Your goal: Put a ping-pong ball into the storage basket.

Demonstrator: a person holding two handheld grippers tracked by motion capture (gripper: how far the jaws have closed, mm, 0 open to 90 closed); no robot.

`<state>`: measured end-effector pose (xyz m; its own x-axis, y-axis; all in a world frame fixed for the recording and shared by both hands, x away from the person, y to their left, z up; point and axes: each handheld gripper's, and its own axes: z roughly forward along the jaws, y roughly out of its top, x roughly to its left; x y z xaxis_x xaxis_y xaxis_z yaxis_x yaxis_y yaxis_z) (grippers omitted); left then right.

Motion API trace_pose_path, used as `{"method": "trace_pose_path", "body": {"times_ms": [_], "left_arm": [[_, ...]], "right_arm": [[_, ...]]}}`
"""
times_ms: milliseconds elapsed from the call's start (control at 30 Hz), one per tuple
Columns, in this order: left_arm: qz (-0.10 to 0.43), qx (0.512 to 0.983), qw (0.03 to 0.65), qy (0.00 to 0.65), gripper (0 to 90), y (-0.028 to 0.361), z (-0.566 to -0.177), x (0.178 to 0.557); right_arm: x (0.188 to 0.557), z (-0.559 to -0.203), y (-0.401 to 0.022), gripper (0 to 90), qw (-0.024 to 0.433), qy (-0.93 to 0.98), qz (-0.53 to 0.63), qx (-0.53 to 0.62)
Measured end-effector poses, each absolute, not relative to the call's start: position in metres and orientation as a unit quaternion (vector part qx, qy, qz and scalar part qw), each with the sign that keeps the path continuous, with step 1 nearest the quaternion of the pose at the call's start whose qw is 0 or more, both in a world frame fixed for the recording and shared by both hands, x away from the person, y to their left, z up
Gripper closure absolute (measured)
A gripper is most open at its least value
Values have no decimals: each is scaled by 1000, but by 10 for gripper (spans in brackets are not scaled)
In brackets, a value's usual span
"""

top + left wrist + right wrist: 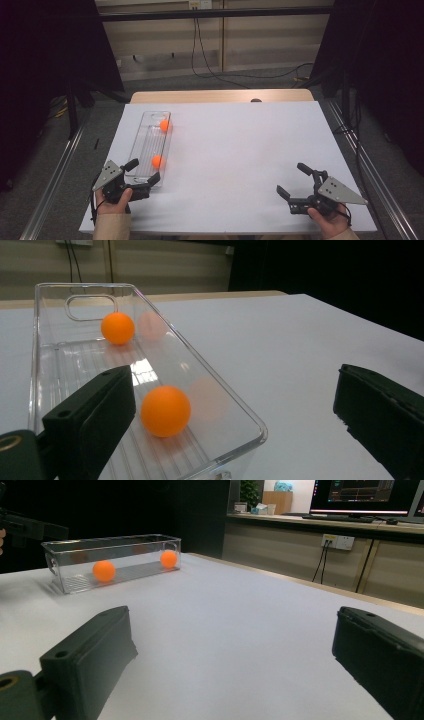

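Note:
A long clear plastic tray lies on the left of the white table top and holds two orange balls. One ball rests near the far end, the other near the close end. My left gripper is open at the tray's near end, one jaw over the tray and one outside it; its own view has the near ball between the jaws, untouched. My right gripper is open at the table's front right with nothing between its jaws. From there the tray and both balls lie far off.
The white sheet covers the table, with a wooden edge at the far side. Cables run on the floor beyond it. Dark curtains hang at both sides. A desk with monitors stands behind the table in the right gripper view.

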<state>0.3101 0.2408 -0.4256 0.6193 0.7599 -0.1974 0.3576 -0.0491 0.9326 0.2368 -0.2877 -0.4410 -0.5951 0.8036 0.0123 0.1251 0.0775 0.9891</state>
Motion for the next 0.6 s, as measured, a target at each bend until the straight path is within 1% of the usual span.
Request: {"method": "trace_pose_path", "body": {"times_ms": [600], "left_arm": [[185,703,561,396,33,242,-427,309]], "right_arm": [[237,-442,-288,25,289,677,582,345]]}}
